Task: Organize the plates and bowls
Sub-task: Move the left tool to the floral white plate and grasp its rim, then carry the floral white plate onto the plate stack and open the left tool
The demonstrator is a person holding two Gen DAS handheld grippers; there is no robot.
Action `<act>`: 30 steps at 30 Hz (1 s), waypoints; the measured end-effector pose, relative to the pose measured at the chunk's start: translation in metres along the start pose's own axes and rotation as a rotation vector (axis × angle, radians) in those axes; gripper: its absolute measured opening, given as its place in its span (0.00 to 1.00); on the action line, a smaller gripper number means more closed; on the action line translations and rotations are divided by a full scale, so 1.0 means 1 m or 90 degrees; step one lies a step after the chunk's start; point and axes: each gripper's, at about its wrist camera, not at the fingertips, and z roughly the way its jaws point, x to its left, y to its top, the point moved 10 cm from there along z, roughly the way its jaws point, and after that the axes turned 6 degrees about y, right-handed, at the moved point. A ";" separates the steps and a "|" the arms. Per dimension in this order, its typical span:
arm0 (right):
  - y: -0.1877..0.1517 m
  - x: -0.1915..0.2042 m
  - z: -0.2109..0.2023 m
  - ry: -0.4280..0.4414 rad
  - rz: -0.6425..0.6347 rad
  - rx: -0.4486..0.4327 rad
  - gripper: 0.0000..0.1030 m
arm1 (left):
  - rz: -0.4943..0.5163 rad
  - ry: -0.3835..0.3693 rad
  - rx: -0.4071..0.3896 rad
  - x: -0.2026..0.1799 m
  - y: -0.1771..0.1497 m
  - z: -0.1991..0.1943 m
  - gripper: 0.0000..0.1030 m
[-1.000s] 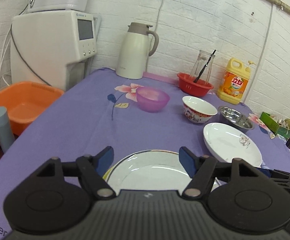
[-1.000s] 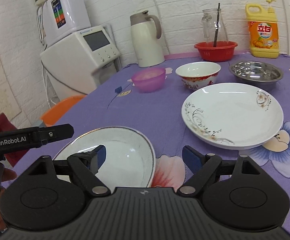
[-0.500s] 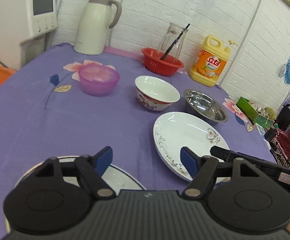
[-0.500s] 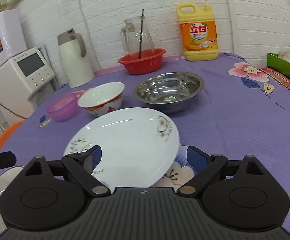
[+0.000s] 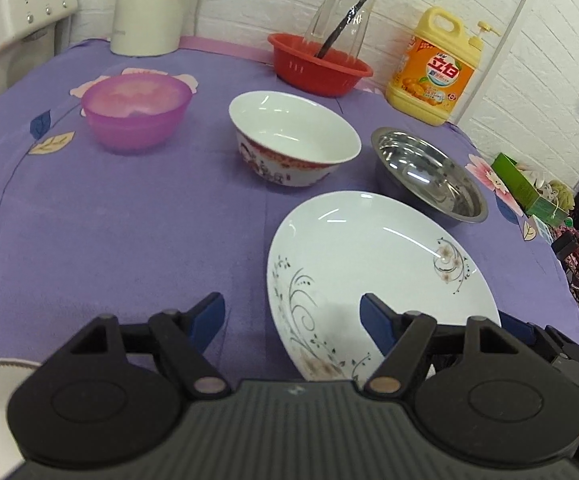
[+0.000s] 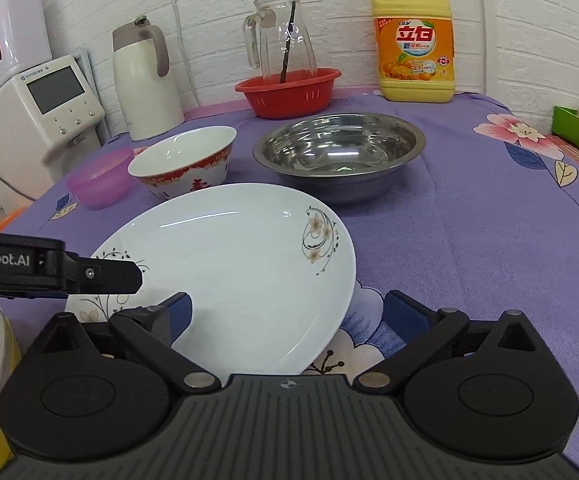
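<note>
Left wrist view: the left gripper [image 5: 291, 316] has its fingers apart and empty, and the white floral-patterned plate [image 5: 373, 264] lies with its left rim between them, the right finger over its face.

Right wrist view: the right gripper [image 6: 287, 314] is also spread and empty, straddling the plate's near edge. To do this well, 1 gripper should probably pinch the rim squarely before lifting, staying clear of the steel bowl [image 6: 339, 156] just beyond.

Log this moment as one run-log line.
left claw: open, empty | right claw: open, empty | floral plate: on table, ungrasped
</note>
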 end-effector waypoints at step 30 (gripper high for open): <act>0.000 0.017 0.000 0.021 -0.027 0.000 1.00 | 0.104 0.030 -0.018 -0.031 0.000 0.014 0.61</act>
